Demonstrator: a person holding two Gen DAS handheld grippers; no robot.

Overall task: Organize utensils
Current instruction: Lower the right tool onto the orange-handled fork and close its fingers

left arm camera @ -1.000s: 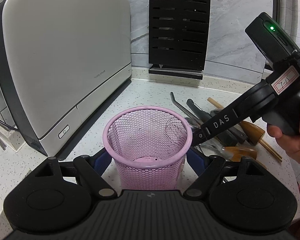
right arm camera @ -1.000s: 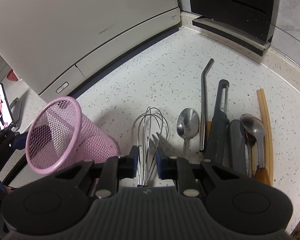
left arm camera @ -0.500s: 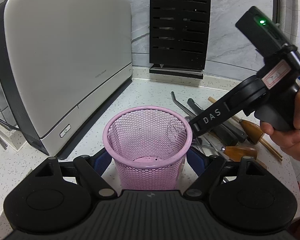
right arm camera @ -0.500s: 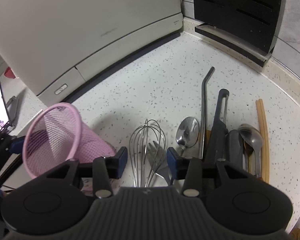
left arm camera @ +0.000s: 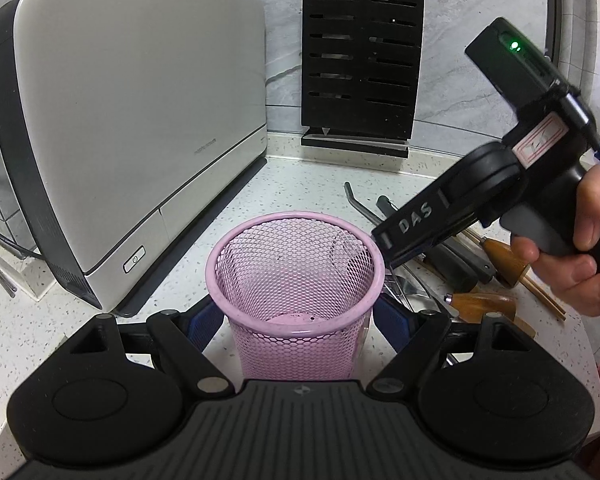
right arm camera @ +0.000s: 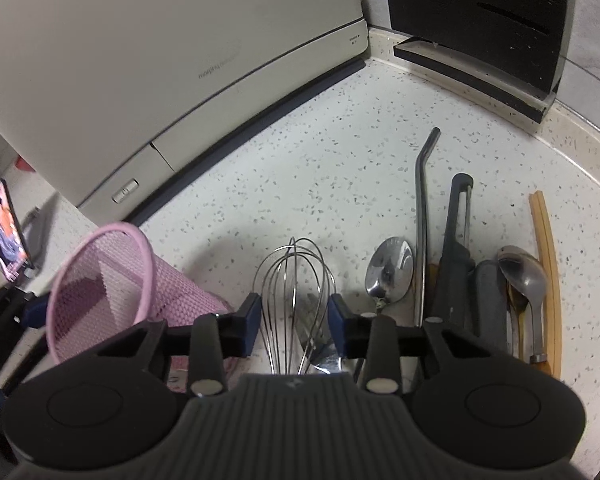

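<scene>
A pink mesh cup [left arm camera: 296, 280] stands on the speckled counter. My left gripper [left arm camera: 298, 316] is shut on the cup, one blue pad on each side of it. The cup also shows in the right wrist view [right arm camera: 112, 292] at the left. My right gripper [right arm camera: 294, 314] is open, its blue pads on either side of a wire whisk [right arm camera: 294, 276] that lies on the counter. The pads do not touch the wires. A fork lies under the whisk. Two spoons [right arm camera: 390, 270], a bent metal straw [right arm camera: 422, 216], a black peeler [right arm camera: 458, 240] and wooden chopsticks [right arm camera: 546, 256] lie to the right.
A large white appliance [left arm camera: 132, 120] stands at the left. A black knife block [left arm camera: 360, 68] stands against the back wall. A phone [right arm camera: 6, 232] leans at the far left. The counter edge runs near the utensils on the right.
My right gripper has opened wide and pulled back slightly over the whisk. The left gripper and the cup have stayed still.
</scene>
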